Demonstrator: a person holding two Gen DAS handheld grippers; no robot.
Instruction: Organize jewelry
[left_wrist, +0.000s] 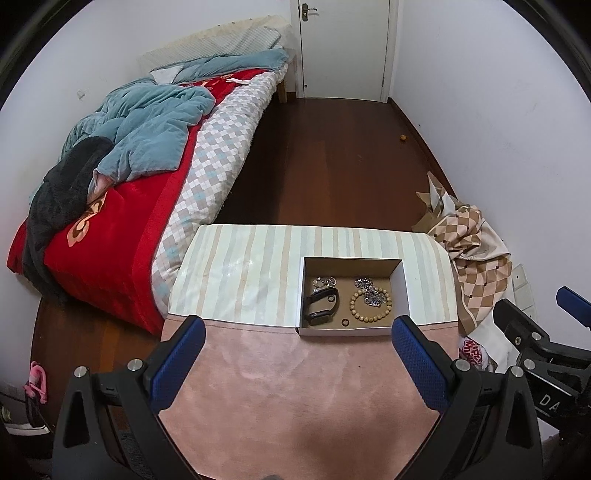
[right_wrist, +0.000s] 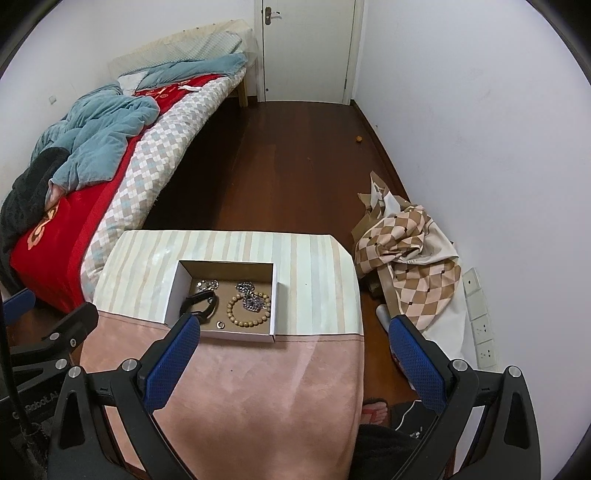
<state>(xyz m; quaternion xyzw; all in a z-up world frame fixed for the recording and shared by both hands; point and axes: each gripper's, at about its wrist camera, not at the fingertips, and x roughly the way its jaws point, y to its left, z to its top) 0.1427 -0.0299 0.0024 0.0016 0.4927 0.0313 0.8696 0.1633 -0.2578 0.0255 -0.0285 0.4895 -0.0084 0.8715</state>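
A shallow cardboard box (left_wrist: 405, 291) with white outer walls sits open on the tabletop (left_wrist: 295, 387), straddling the seam where the striped covering meets the pink cloth. Inside the box, a black watch band (left_wrist: 322, 305) lies against the wall nearest the bed, with a small sparkly silver piece (left_wrist: 325, 282) just behind it. A wooden bead bracelet (left_wrist: 370, 306) rests toward the opposite side of the box, and a silver chain (left_wrist: 369, 291) lies partly over it. A small ring (left_wrist: 345, 322) sits near the box's front wall, between the band and the bracelet.

The left gripper (left_wrist: 298, 363) hovers above the pink cloth in front of the box, its blue-padded fingers spread wide apart and holding nothing. The right gripper (right_wrist: 293, 363) hangs likewise in front of the box, fingers wide apart and empty; in its own view one finger overlaps the box's front corner.

Beyond the box, a bed (left_wrist: 207, 155) with a red blanket and blue quilt runs along one wall, a white door (left_wrist: 343, 48) closes the far end of the dark wood floor (left_wrist: 325, 158), and a heap of checked fabric (right_wrist: 410, 258) lies on the floor by the other wall
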